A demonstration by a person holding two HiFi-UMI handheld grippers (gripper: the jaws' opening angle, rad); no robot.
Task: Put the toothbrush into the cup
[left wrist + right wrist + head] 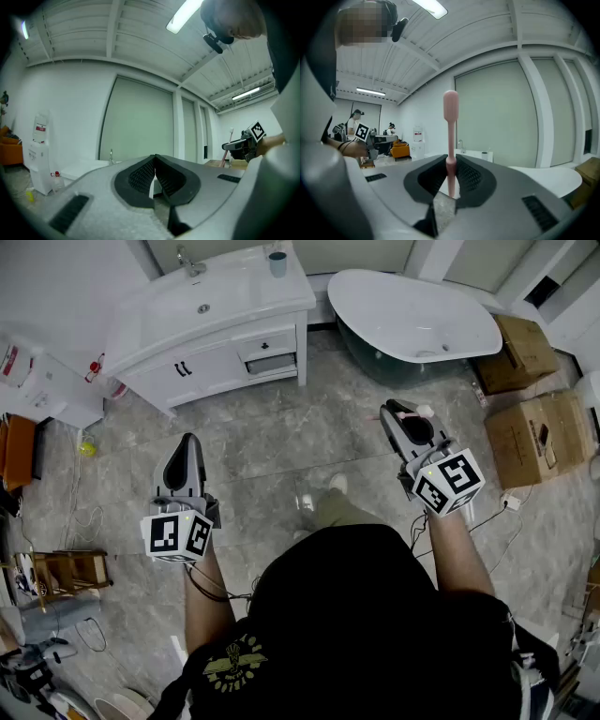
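A pink toothbrush (450,126) stands upright between the pads of my right gripper (450,165), which is shut on its handle; its head points up. In the head view the right gripper (400,412) is held over the floor in front of the bathtub, the toothbrush (418,412) across its tip. The grey-blue cup (277,262) stands on the back right corner of the white vanity (234,310), and the right gripper view has the cup (484,154) far ahead. My left gripper (189,441) hovers lower left, its jaws (154,161) shut with nothing between them.
A white bathtub (417,320) lies right of the vanity. Cardboard boxes (539,432) stand at the right. A faucet (191,262) and basin sit on the vanity. A wooden stool (70,573) and cables lie at the left. People stand far off in the right gripper view.
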